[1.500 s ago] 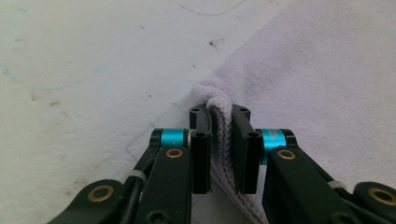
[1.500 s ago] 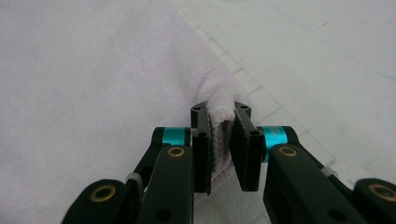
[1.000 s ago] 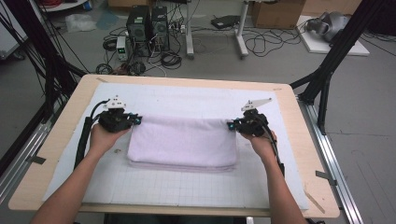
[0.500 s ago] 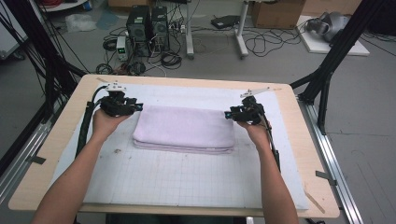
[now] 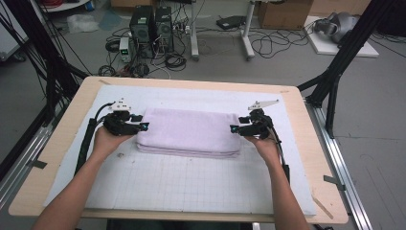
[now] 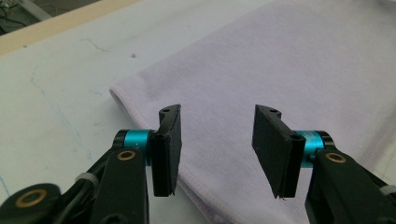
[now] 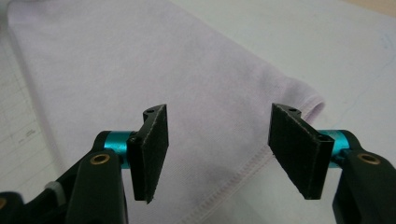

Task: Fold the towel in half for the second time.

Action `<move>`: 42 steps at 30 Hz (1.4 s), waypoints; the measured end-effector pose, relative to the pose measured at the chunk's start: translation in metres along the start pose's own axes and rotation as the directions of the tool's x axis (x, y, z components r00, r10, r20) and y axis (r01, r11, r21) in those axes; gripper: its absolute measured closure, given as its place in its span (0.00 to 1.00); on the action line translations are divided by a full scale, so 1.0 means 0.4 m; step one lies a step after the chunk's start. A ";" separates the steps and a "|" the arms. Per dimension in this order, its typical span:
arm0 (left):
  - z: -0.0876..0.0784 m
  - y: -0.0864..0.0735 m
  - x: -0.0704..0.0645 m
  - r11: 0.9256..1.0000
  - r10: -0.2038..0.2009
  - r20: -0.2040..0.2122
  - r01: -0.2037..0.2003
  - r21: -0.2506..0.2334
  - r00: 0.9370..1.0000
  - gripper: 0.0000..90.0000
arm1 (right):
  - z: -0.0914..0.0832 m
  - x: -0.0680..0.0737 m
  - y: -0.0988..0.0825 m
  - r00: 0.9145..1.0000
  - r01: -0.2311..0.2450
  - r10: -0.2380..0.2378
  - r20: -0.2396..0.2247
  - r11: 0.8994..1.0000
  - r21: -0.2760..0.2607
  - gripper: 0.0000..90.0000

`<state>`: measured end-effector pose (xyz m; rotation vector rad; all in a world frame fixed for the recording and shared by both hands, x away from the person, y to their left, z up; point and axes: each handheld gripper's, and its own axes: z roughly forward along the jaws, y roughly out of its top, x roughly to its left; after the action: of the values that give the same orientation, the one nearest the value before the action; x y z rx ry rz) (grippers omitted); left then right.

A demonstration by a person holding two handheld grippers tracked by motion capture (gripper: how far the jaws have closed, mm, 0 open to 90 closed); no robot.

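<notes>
Since a second ago, the soft, pale purple folded cloth towel [image 5: 189, 132] has been folded once more and laid down on the white grid mat [image 5: 191, 184]. Both black grippers' jaws have just been opening. The left gripper [image 6: 217, 149] and right gripper [image 7: 219, 151] are spread, with nothing pinched. The towel is judged light and floppy, best taken by its stitched corners. It lies mid-mat on the wooden table [image 5: 72, 122].
</notes>
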<state>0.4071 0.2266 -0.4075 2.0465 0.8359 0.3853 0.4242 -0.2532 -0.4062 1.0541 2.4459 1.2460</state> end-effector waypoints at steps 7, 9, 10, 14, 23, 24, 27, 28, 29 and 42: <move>-0.024 -0.030 -0.015 1.000 -0.001 0.020 0.001 -0.013 1.000 0.60 | -0.006 0.018 -0.017 1.000 0.014 -0.014 -0.008 1.000 0.013 0.39; -0.031 -0.038 -0.015 1.000 -0.005 0.020 0.005 -0.009 1.000 0.59 | -0.011 0.020 -0.025 1.000 0.012 -0.012 -0.011 1.000 0.011 0.39; -0.036 -0.041 -0.015 1.000 -0.005 0.019 0.006 -0.013 1.000 0.59 | -0.014 0.022 -0.030 1.000 0.006 -0.006 -0.013 1.000 0.009 0.39; -0.052 -0.048 -0.022 0.999 -0.014 0.018 0.015 -0.029 1.000 0.56 | -0.025 0.030 -0.048 1.000 0.001 -0.001 -0.012 1.000 -0.007 0.36; -0.090 -0.058 -0.053 0.998 -0.006 0.011 0.007 -0.057 1.000 0.44 | -0.061 0.059 -0.075 1.000 0.008 -0.008 0.030 1.000 -0.026 0.23; -0.093 -0.059 -0.056 0.998 -0.010 0.010 0.010 -0.056 1.000 0.43 | -0.065 0.063 -0.076 0.999 0.012 -0.012 0.035 1.000 -0.022 0.22; -0.104 -0.066 -0.065 0.998 0.000 0.005 0.000 -0.058 1.000 0.41 | -0.080 0.077 -0.077 0.999 0.023 -0.022 0.050 0.999 -0.031 0.17; -0.108 -0.069 -0.067 0.998 0.000 0.004 0.001 -0.059 1.000 0.40 | -0.085 0.082 -0.079 0.998 0.035 -0.032 0.058 0.998 -0.044 0.17; -0.110 -0.073 -0.068 0.998 -0.006 0.005 0.007 -0.065 1.000 0.38 | -0.088 0.087 -0.083 0.997 0.042 -0.039 0.063 0.998 -0.053 0.17; -0.151 -0.124 -0.085 0.998 -0.024 -0.008 0.024 -0.062 1.000 0.31 | -0.119 0.113 -0.141 0.997 0.034 -0.030 0.065 0.997 -0.064 0.13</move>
<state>0.3286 0.2599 -0.4119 1.9775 0.8433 0.4020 0.3407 -0.2745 -0.4137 1.0176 2.3486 1.2528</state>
